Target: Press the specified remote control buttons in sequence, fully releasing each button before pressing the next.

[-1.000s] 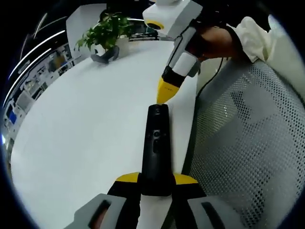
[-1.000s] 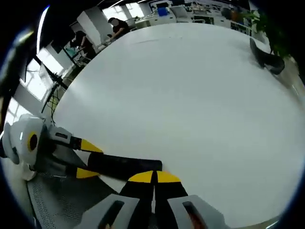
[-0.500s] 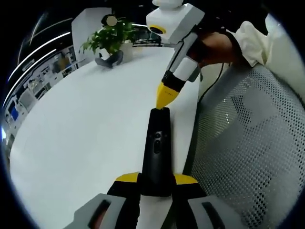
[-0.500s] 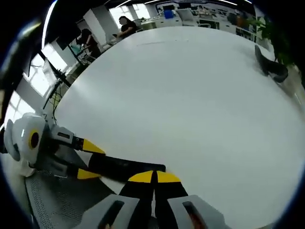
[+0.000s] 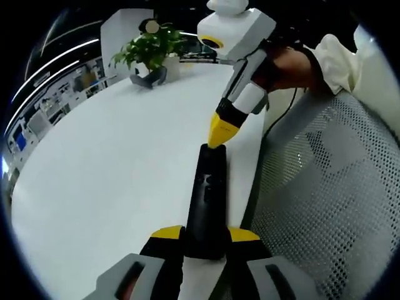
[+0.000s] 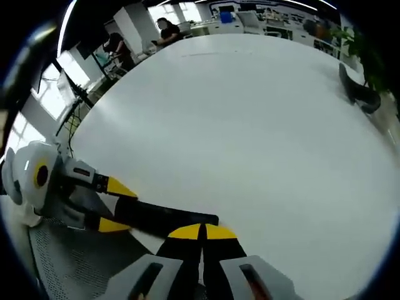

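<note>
The left gripper [image 5: 206, 234] is pinching the near end of a black remote [image 5: 207, 197], holding it out lengthwise over the edge of a big white table [image 5: 112, 169]. In the right gripper view that same gripper [image 6: 115, 206] is coming in from the left with the remote [image 6: 169, 219] clamped between its yellow tips. The right gripper [image 5: 217, 134] is reaching down from above with its jaws pressed together, and its yellow point is sitting right at the far end of the remote; whether it is pushing a button I cannot tell. A hand [image 5: 290, 62] in a pale sleeve [image 5: 340, 59] is gripping it. A mesh chair [image 5: 325, 206] is standing beside the table, and a potted plant [image 5: 150, 50] is sitting far across it.
</note>
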Available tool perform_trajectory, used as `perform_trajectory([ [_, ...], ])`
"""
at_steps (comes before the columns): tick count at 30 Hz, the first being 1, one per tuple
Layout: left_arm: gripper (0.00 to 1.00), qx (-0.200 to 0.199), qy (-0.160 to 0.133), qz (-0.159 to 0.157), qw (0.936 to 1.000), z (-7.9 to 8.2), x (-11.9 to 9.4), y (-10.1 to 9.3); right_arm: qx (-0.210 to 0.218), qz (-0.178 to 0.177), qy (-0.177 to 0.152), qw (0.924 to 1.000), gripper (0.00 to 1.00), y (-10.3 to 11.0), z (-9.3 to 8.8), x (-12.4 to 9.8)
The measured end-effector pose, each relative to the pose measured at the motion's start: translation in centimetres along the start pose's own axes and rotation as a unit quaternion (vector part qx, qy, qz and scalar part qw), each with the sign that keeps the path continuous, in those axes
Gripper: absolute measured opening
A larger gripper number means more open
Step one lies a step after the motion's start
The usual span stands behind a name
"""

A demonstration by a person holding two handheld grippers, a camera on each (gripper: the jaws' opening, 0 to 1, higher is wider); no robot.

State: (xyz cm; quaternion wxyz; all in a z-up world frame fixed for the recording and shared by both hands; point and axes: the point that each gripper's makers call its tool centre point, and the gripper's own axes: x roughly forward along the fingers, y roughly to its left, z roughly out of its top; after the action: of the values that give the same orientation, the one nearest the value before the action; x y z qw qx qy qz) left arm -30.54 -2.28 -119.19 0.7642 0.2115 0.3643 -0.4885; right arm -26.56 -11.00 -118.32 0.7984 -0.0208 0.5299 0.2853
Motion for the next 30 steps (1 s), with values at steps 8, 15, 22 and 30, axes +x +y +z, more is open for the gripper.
perform_trajectory([
  [8, 0.25, -0.004, 0.013, 0.005, 0.9999, -0.71, -0.52, 0.01, 0.008, 0.003, -0.004, 1.0000, 0.00, -0.07, -0.03, 0.01],
  [15, 0.25, -0.016, 0.013, 0.007, 0.9998, -0.89, -0.65, 0.05, -0.010, 0.001, -0.005, 0.9999, 0.00, -0.02, -0.03, 0.02],
  [22, 0.25, -0.009, 0.008, 0.003, 0.9999, -0.87, -0.63, 0.00, 0.021, 0.009, -0.005, 0.9997, 0.00, -0.16, 0.03, -0.04],
  [30, 0.24, 0.013, 0.007, 0.001, 0.9999, -0.77, -0.58, -0.10, 0.001, -0.009, 0.002, 1.0000, 0.00, -0.26, -0.08, -0.21],
])
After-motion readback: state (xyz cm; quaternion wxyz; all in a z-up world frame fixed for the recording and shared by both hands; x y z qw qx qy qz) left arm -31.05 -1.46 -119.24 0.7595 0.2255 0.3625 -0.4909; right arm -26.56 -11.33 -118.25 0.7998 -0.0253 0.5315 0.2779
